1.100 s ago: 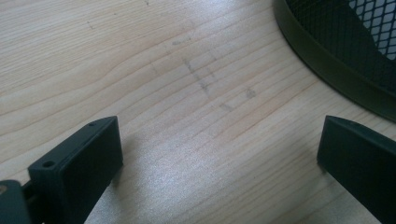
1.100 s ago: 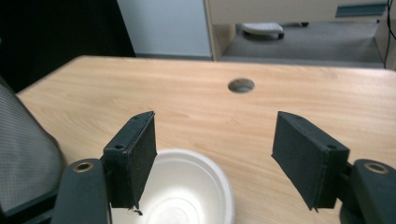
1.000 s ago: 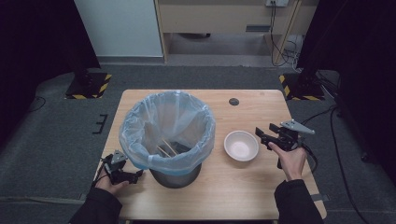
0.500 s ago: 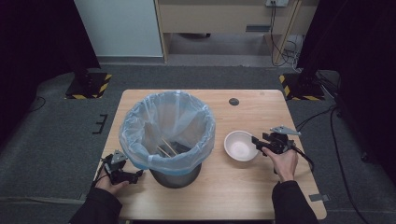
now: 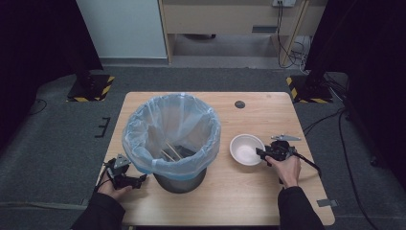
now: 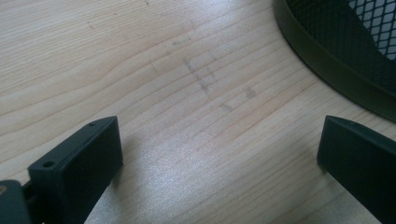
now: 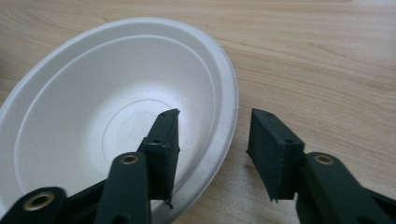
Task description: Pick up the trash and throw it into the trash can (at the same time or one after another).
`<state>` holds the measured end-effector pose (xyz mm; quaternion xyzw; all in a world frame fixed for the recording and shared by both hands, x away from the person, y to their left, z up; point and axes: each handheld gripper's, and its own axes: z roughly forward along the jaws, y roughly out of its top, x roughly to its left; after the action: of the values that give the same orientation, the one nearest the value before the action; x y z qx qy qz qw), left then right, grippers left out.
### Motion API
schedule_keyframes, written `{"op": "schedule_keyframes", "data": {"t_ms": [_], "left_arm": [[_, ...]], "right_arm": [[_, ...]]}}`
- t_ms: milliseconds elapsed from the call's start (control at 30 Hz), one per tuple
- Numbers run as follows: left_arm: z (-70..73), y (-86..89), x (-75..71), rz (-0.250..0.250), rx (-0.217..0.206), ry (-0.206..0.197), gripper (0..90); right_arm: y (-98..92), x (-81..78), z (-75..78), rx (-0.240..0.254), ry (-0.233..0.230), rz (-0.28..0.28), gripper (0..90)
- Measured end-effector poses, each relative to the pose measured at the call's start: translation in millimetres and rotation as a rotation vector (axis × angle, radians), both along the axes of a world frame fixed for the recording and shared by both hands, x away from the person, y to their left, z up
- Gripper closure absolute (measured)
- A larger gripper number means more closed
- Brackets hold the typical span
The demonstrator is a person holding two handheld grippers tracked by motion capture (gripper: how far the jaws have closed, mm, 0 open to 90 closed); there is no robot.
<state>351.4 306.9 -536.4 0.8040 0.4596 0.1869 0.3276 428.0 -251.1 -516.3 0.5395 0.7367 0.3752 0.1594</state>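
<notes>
A: Where's the bowl (image 7: 112, 116)?

B: On the wooden table (image 5: 249, 191), right of the bin (image 5: 171, 136), near the table's right edge. It is plain white, round and shallow, empty, with a flat rim and a faint ring pressed into its bottom. I can read no brand, label or writing on it or on anything else.

A: And the right gripper (image 7: 212, 140)?

B: It straddles the bowl's rim at the side toward the person's right hand (image 5: 286, 168): one jaw stands inside the bowl, the other outside over the wood. The jaws have just been closing and now stand about half apart. The rim is between them, with a gap on the outer side, so the pads do not clamp it.

A: What differs from a second ago?

B: Then that gripper hung higher and to the right of the bowl, jaws wide. Now it is down at the rim. The bowl lies where it lay.

A: The left gripper (image 6: 219, 154)?

B: On the table just left of the bin's dark mesh base, jaws wide, only bare wood between them. The bin has a pale blue bag (image 5: 143, 143) with thin wooden sticks (image 5: 168, 153) inside.
</notes>
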Motion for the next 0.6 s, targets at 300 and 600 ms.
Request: {"op": "schedule_keyframes", "data": {"t_ms": [300,600], "left_arm": [[0.0,0.0,0.0,0.000,0.000,0.000,0.0],[0.0,0.0,0.0,0.000,0.000,0.000,0.0]], "right_arm": [[2.5,-1.9,2.7,-0.006,0.013,0.000,74.2],[2.8,-3.7,12.1,0.032,-0.012,0.012,80.6]]}}
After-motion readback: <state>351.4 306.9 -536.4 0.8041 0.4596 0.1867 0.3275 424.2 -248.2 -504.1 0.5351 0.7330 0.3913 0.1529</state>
